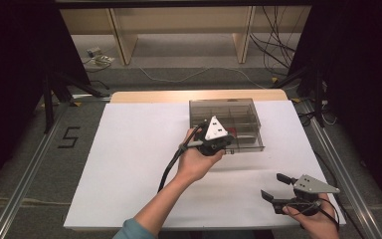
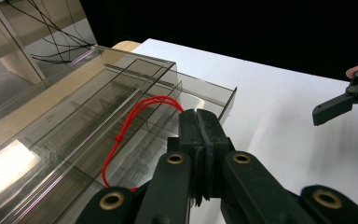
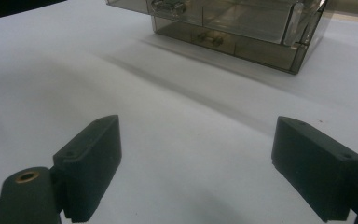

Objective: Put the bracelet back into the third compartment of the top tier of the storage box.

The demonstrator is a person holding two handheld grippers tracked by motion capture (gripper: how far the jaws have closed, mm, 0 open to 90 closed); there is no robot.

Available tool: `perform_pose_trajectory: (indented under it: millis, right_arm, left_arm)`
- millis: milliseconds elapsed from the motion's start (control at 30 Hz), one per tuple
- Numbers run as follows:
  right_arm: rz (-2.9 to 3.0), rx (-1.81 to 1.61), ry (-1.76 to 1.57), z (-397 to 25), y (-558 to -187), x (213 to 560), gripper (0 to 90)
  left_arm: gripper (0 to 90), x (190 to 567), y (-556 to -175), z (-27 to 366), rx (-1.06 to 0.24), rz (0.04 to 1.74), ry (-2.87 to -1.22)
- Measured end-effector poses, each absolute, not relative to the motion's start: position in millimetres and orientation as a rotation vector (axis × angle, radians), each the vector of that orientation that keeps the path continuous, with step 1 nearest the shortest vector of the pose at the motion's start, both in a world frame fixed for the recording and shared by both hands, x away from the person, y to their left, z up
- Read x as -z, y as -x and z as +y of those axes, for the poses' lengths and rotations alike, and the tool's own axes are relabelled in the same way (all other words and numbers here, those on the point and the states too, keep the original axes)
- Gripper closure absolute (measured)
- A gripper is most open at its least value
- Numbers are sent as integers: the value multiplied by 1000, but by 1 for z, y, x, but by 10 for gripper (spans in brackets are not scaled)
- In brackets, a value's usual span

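A smoky clear plastic drawer box (image 1: 238, 112) stands at the back middle of the white table (image 1: 129, 164). My left gripper (image 1: 223, 143) is at the box's front, over a pulled-out drawer with compartments (image 2: 135, 135). Its jaws (image 2: 201, 128) are pressed together on a thin red cord (image 2: 121, 135), which loops back into the drawer; a bit of the red cord (image 1: 232, 132) shows beside the gripper. My right gripper (image 1: 273, 186) hovers low over the near right of the table, open, nothing between its pads (image 3: 205, 158). The box (image 3: 242, 28) lies ahead of it.
Small metal parts (image 3: 168, 5) lie in the box's drawers. The right gripper (image 2: 340, 102) sits well apart from the left one. Behind the table are wooden shelf legs (image 1: 124, 45) and floor cables (image 1: 273, 45). A "5" (image 1: 68, 137) marks the floor at left.
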State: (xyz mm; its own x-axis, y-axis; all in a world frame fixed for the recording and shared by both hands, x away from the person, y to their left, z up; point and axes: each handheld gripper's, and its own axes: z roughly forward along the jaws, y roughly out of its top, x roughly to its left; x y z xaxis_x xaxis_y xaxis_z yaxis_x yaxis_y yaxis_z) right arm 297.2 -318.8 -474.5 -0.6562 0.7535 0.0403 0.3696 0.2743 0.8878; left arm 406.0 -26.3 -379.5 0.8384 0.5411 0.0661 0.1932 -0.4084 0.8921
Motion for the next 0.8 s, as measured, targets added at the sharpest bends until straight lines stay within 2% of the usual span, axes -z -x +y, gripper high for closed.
perform_pose_trajectory:
  millis: [800]
  right_arm:
    - [2162,-1343,-1011,-319,-298,475,161]
  left_arm:
    - [899,381,-413,-49,-412,510,-2000]
